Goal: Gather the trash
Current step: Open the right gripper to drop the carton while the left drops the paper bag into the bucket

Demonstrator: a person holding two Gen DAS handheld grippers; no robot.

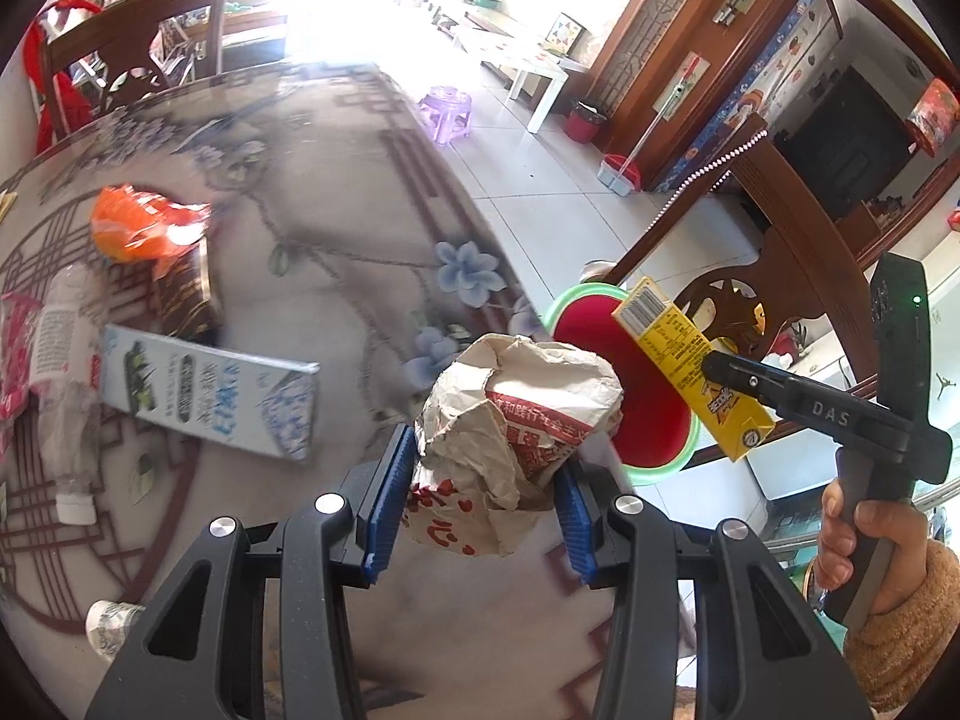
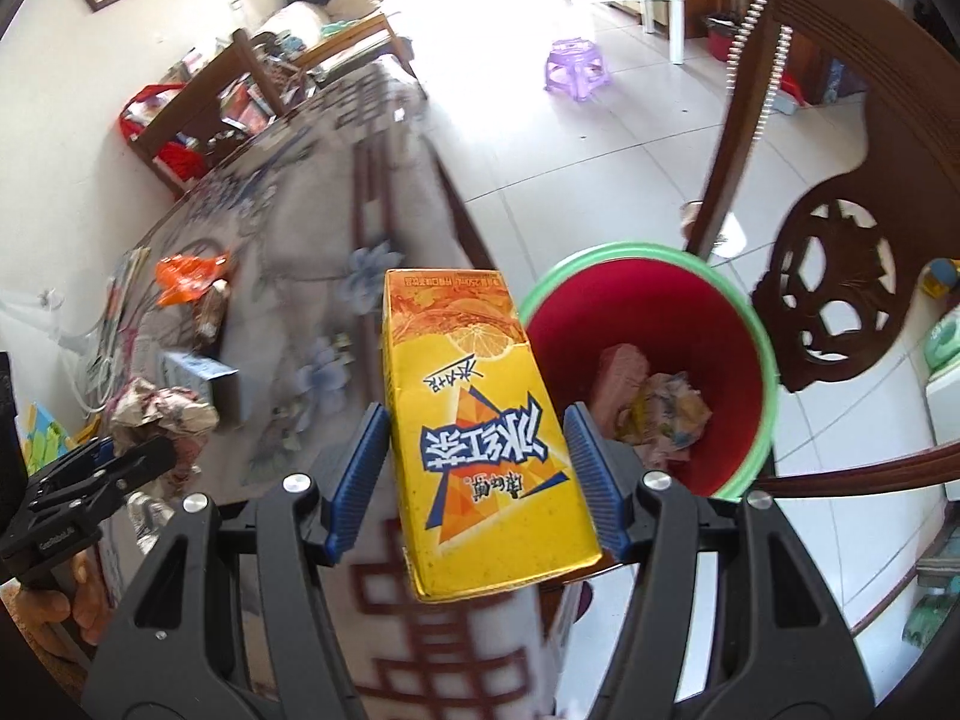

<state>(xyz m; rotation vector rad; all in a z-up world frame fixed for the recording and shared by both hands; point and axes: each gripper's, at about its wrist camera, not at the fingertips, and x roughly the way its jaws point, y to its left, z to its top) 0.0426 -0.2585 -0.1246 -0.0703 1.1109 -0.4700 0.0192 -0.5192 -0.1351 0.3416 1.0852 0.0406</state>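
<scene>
My left gripper point(image 1: 483, 474) is shut on a crumpled paper wrapper point(image 1: 516, 414) with red print, held above the table's right edge. My right gripper point(image 2: 477, 474) is shut on a yellow drink carton point(image 2: 474, 420), and in the left wrist view that carton point(image 1: 690, 366) hangs over the bin. The red bin with a green rim point(image 2: 750, 324) stands on the floor beside the table and holds some wrappers point(image 2: 660, 414). In the right wrist view the left gripper point(image 2: 120, 456) with its paper wrapper point(image 2: 162, 414) shows at the far left.
On the patterned tablecloth point(image 1: 312, 192) lie an orange bag point(image 1: 144, 228), a dark packet point(image 1: 186, 288), a blue-white box point(image 1: 216, 396), a plastic bottle point(image 1: 66, 372) and a paper cup point(image 1: 108, 624). A wooden chair point(image 2: 840, 252) stands right behind the bin. A purple stool point(image 2: 576, 66) is on the tiled floor.
</scene>
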